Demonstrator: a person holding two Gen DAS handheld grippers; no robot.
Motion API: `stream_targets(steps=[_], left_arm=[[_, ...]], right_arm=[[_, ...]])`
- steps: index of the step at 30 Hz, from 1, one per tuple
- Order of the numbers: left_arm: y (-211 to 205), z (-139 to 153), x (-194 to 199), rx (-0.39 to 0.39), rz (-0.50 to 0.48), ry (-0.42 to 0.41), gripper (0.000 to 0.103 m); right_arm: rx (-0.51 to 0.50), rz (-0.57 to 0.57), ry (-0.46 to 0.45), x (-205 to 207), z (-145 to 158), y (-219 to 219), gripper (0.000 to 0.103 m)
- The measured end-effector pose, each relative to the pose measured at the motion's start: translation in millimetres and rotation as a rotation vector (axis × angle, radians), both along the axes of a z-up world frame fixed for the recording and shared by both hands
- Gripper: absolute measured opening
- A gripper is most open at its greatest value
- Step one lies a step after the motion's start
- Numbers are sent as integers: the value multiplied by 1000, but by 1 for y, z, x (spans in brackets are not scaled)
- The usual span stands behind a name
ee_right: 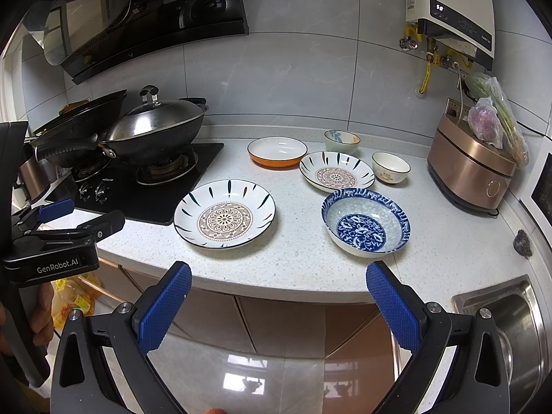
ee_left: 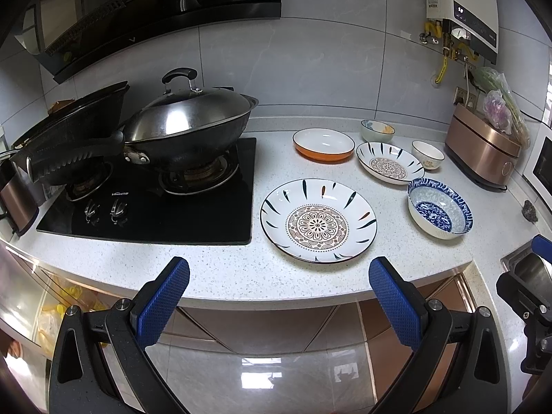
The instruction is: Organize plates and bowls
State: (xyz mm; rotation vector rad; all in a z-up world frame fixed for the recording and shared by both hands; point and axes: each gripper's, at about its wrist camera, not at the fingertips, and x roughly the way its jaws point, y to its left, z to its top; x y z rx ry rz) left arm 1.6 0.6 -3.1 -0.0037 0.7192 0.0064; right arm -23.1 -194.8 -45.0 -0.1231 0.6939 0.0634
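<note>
On the speckled counter (ee_left: 224, 269) lie a large patterned plate (ee_left: 318, 220) (ee_right: 224, 218), a smaller matching plate (ee_left: 389, 167) (ee_right: 336, 171), an orange dish (ee_left: 323, 144) (ee_right: 277, 151), a blue-and-white bowl (ee_left: 440, 208) (ee_right: 365, 223), a small white bowl (ee_left: 427, 154) (ee_right: 390, 167) and a pale bowl with a leaf motif (ee_left: 377, 130) (ee_right: 342, 140). My left gripper (ee_left: 279, 296) (ee_right: 58, 214) is open and empty, in front of the counter edge below the large plate. My right gripper (ee_right: 278, 298) is open and empty, in front of the edge between the large plate and the blue bowl.
A black hob (ee_left: 155, 207) with a lidded wok (ee_left: 193, 124) and a second pan (ee_left: 76, 127) sits left. A copper rice cooker (ee_right: 472, 169) stands at back right, a steel sink (ee_right: 510, 317) at right, a dark scrubber (ee_right: 522, 243) near it.
</note>
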Motion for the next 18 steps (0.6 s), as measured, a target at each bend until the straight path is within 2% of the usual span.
stream_targets(steps=[18], left_arm=[[-2,1,0,-1,1,4,102]], right_arm=[[0,0,-1,-1,1,0,103]])
